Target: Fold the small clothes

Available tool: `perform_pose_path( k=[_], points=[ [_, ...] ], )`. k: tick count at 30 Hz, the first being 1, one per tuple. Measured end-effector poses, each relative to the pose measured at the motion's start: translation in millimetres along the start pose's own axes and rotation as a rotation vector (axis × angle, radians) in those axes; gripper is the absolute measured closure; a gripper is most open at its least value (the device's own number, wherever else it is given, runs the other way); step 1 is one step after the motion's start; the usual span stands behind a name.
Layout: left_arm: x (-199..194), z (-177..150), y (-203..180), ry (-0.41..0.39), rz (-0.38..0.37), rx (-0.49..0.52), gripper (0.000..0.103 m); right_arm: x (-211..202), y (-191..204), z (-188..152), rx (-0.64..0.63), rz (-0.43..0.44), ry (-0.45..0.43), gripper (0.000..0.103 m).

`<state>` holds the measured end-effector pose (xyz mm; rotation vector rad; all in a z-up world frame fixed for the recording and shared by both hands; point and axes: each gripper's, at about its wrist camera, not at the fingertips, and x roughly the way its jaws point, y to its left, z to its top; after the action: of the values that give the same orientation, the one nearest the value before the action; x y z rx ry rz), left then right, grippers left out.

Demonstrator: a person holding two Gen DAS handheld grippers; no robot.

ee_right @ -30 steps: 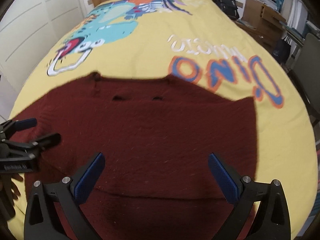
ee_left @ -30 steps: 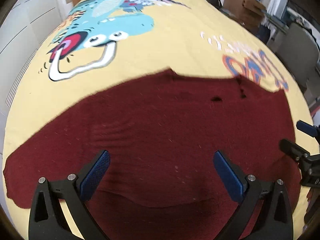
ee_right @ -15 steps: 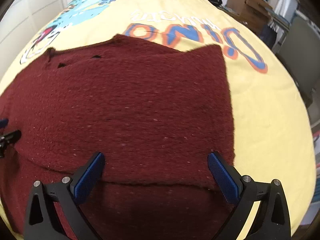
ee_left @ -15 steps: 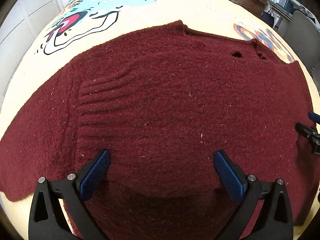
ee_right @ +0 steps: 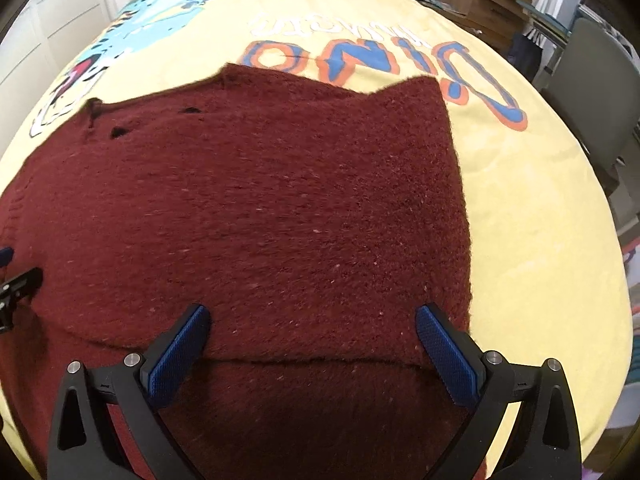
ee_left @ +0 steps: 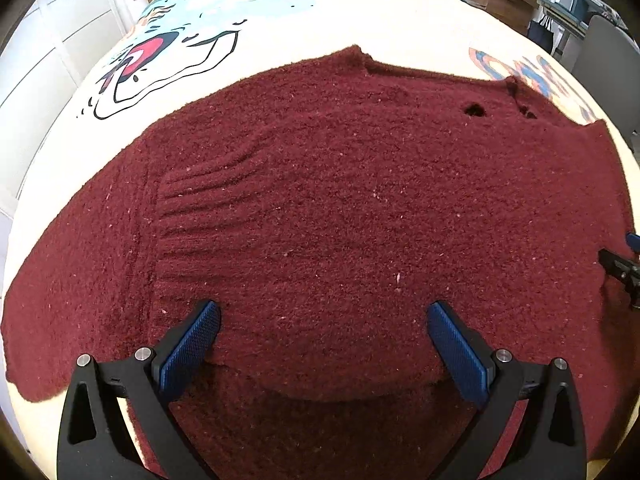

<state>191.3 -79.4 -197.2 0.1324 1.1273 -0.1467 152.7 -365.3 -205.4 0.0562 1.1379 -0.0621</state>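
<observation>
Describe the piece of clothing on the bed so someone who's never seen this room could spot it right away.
On the yellow dinosaur-print bedspread lies a maroon knitted sweater, spread flat near its front edge. It is the only garment there, dark and fuzzy, with small holes near its far edge.

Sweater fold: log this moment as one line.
left gripper open | right gripper open | both over maroon sweater | flat on yellow bedspread

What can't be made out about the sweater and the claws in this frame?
- Sweater near hem: cut off by the bottom edge and the left claw in the left wrist view.
- What lies under the folded-over layer: covered by the knit in both views.
- Right claw in the left wrist view: only its tip shows at the right edge.
- Contact between pads and fabric: cannot tell.
</observation>
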Motion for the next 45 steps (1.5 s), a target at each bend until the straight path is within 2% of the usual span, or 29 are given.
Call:
perform_pose_path(
  k=[4,7,10,14,18,24,28,32,34,37,39,41,42,43,44,45],
  points=[
    [-21.9,0.1,15.9,-0.023,-0.039,-0.048,0.001,-33.0,-2.0,-0.6,0.028,0.053,-0.054,0.000],
    [-46.3,-1.1,41.9,-0.071,-0.030,-0.105,0.001,-58.4,-4.2,-3.9,0.033,0.084,-0.092,0.000],
    [-70.6,-7.4,79.2,-0.098,-0.018,-0.183,0.001,-75.7,-5.2,-4.9,0.037,0.109,-0.095,0.000],
    [-94.2,-28.2,137.3,-0.089,0.024,-0.310,0.001,-93.9,-8.2,-10.8,0.031,0.060,-0.107,0.000],
    [-96.9,-58.6,194.7,-0.051,0.096,-0.415,0.001,-103.7,-15.1,-23.0,0.031,0.002,-0.115,0.000],
    [-95.7,-113.6,284.9,0.023,0.105,-0.713,0.001,-106.3,-30.3,-36.1,0.063,-0.035,-0.101,0.000],
    [-98.4,-139.2,333.9,0.041,0.180,-0.857,0.001,-106.1,-38.4,-40.1,0.092,-0.046,-0.087,0.000],
    [-92.3,-156.1,373.9,0.044,0.148,-1.012,0.001,-104.7,-40.4,-41.0,0.105,-0.055,-0.078,0.000],
    [-88.6,-157.7,383.2,0.047,0.139,-1.048,0.002,-103.1,-39.7,-41.4,0.111,-0.052,-0.072,0.000],
    [-83.1,-154.2,392.5,0.057,0.165,-1.043,0.004,-100.1,-38.1,-42.1,0.113,-0.047,-0.063,0.000],
    [-77.5,-152.1,396.4,0.069,0.157,-1.030,0.018,-97.8,-37.0,-42.5,0.111,-0.047,-0.059,0.000],
    [-78.4,-153.9,397.4,0.060,0.162,-1.003,0.049,-95.4,-36.6,-42.0,0.107,-0.048,-0.054,0.000],
    [-80.5,-153.5,397.0,0.051,0.164,-0.986,0.056,-94.5,-36.6,-41.6,0.108,-0.048,-0.053,0.000],
    [-78.9,-149.5,392.5,0.042,0.152,-0.969,0.079,-94.1,-36.3,-41.1,0.108,-0.046,-0.053,0.000],
    [-76.4,-146.9,391.4,0.038,0.132,-0.955,0.092,-93.6,-36.0,-40.5,0.108,-0.044,-0.053,0.000],
    [-76.7,-141.8,391.2,0.040,0.130,-0.945,0.092,-93.4,-35.6,-39.8,0.108,-0.042,-0.054,0.000]
  ],
)
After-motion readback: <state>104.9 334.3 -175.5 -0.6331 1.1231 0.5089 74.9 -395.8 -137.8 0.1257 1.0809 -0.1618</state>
